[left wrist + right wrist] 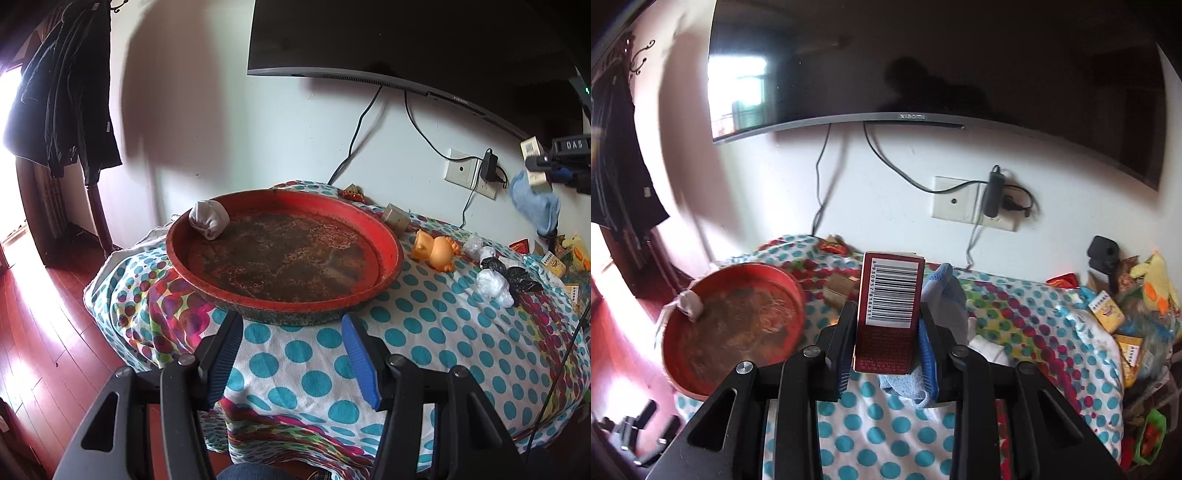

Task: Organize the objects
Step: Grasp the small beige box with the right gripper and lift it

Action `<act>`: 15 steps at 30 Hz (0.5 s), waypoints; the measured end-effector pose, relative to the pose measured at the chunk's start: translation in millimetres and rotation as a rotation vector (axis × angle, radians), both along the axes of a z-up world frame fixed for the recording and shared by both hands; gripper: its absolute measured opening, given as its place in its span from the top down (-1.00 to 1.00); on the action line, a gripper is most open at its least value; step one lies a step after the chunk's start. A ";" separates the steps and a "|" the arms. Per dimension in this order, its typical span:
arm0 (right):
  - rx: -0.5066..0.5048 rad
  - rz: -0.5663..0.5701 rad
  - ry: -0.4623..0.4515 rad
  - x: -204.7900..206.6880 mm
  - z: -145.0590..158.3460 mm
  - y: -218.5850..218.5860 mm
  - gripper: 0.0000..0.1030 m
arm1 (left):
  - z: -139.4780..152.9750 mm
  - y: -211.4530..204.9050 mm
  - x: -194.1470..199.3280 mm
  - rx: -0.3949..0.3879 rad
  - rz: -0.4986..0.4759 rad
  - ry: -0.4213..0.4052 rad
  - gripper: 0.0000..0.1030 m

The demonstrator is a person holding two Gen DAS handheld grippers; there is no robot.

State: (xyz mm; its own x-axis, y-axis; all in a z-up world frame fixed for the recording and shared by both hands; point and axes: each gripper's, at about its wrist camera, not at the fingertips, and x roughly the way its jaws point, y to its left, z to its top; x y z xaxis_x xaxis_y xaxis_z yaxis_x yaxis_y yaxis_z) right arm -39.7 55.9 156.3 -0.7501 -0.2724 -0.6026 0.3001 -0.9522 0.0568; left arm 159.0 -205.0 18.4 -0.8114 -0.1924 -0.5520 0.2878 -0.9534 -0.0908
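Right wrist view: my right gripper (888, 339) is clamped on a dark red carton with a barcode (889, 314), which stands upright between the pads. A light blue cloth (942, 295) is pinched in with it against the blue pad of the right-hand finger (928, 363) and hangs out past the fingertips on that side and below. Beyond the fingers lies the polka-dot tablecloth (886, 435). Out to the left of the fingers sits the round red tray (679, 365), with a balled grey sock (690, 301) on its far rim. Far right of the fingers I see small yellow boxes (1106, 309) and a yellow plush duck (1156, 284) in a cluttered pile. The television (997, 66) hangs on the wall behind.

From the left wrist view, my left gripper (291, 343) stands parted with nothing between its pads, just short of the near edge of the same red tray (388, 236). The grey sock (208, 219) rests on the tray's far-left rim. To the right of the fingers an orange rubber toy (436, 251) lies on its side, then crumpled white and black plastic bags (498, 277). At the far right edge the other gripper (546, 162) is up in the air with the carton and blue cloth.
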 end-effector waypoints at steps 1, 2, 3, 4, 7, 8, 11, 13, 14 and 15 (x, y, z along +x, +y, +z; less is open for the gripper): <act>-0.008 -0.008 -0.023 -1.6 -5.1 3.8 0.43 | 0.5 0.1 0.5 0.001 -0.001 0.004 -0.11; -0.010 -0.020 -0.049 -2.4 -13.5 9.8 0.43 | 1.0 0.1 0.8 0.000 -0.001 0.007 -0.11; -0.017 -0.029 -0.082 -2.2 -25.4 16.0 0.43 | 1.6 0.0 1.1 0.000 0.000 0.008 -0.11; -0.029 -0.036 -0.109 -1.8 -35.6 21.6 0.42 | 1.7 -0.3 1.3 0.002 0.001 0.008 -0.11; -0.047 -0.098 -0.210 2.5 -84.4 47.5 0.43 | 1.1 -1.1 2.2 0.008 0.000 0.007 -0.11; -0.067 -0.122 -0.223 7.1 -97.3 57.6 0.42 | 0.9 -0.9 2.4 0.009 0.001 0.006 -0.11; -0.027 -0.148 -0.211 15.1 -109.8 62.7 0.42 | -0.4 0.0 1.0 0.022 -0.004 -0.001 -0.11; 0.038 -0.118 -0.194 17.2 -112.1 52.9 0.42 | -1.4 2.0 -0.4 0.018 -0.007 -0.006 -0.11; 0.065 -0.107 -0.184 16.9 -111.9 47.0 0.42 | -1.7 3.7 -0.7 0.012 -0.012 -0.008 -0.11; 0.088 -0.088 -0.175 17.5 -112.4 41.7 0.40 | -1.8 5.2 -0.8 0.008 -0.016 -0.010 -0.11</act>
State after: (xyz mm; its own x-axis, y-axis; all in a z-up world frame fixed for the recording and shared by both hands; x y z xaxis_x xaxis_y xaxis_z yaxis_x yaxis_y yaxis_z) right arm -22.2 97.6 43.9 -0.6506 -0.1510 -0.7443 0.2086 -0.9779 0.0161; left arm 158.2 -199.8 16.6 -0.8089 -0.1749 -0.5613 0.2734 -0.9571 -0.0957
